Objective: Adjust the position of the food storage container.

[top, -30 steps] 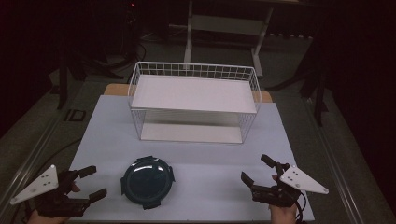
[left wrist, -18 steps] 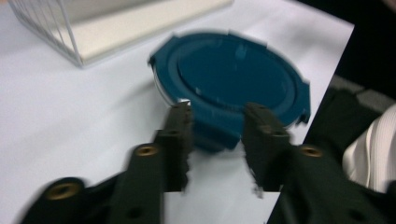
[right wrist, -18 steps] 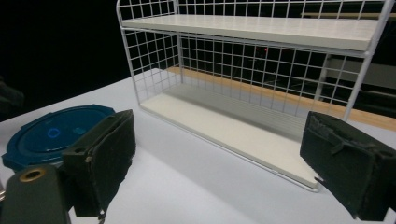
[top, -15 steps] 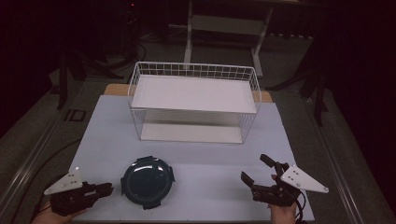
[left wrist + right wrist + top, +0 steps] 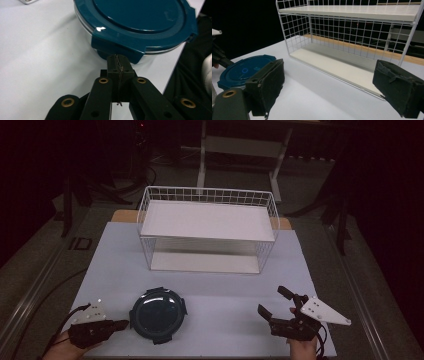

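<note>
A round container with a dark teal clip-on lid (image 5: pixel 158 314) (image 5: pixel 140 17) (image 5: pixel 244 70) sits on the white table near its front edge. My left gripper (image 5: pixel 120 324) (image 5: pixel 118 62) lies just left of it. Its jaws are shut flat against each other, and the tips sit at one of the lid's latch tabs (image 5: pixel 117 47) with nothing visibly pinched. My right gripper (image 5: pixel 272 301) (image 5: pixel 332 87) rests at the front right, well apart from the container. It is wide open, with nothing between its pads (image 5: pixel 265 87).
A white wire rack (image 5: pixel 207 227) (image 5: pixel 352 37) with an upper and a lower shelf stands at the middle back of the table. The table's front edge (image 5: pixel 200 356) runs close under both hands. Dark floor and stand legs surround the table.
My left gripper has gone from open to shut. It has slid right until its tips reach the container's rim. The right gripper has stayed where it was.
</note>
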Tool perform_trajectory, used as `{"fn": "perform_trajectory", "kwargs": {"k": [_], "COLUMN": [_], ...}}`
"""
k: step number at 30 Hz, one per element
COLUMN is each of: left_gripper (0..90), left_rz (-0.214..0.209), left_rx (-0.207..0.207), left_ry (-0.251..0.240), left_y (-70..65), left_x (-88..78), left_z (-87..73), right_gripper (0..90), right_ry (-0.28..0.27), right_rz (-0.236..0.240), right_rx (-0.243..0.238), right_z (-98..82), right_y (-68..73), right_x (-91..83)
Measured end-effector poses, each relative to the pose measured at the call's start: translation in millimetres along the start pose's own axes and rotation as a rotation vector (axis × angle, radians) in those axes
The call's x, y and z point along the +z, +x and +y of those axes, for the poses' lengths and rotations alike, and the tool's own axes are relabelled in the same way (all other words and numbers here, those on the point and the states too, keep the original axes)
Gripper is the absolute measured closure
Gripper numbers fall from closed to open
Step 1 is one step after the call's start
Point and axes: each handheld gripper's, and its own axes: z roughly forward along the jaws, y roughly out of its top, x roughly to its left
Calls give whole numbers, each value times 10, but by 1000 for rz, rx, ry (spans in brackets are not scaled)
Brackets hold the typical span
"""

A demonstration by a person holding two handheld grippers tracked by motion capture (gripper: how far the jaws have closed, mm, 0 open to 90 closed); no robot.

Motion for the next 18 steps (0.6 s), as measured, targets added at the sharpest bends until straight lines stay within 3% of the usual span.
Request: {"fn": "perform_trajectory", "kwargs": {"k": [3, 10, 18], "left_gripper": [899, 899, 899], "left_rz": [-8, -13, -44], "left_rx": [-11, -20, 19], "left_ry": [-16, -1, 24], "left_y": [13, 3, -44], "left_x": [-3, 25, 196], "left_z": [-1, 54, 236], "right_gripper": [103, 103, 103], "right_ry": [0, 8, 13], "right_rz": [0, 8, 17], "right_rx": [-5, -3, 0], "right_z": [2, -4, -11], "right_y": [2, 7, 14], "right_x": [-5, 16, 30]}}
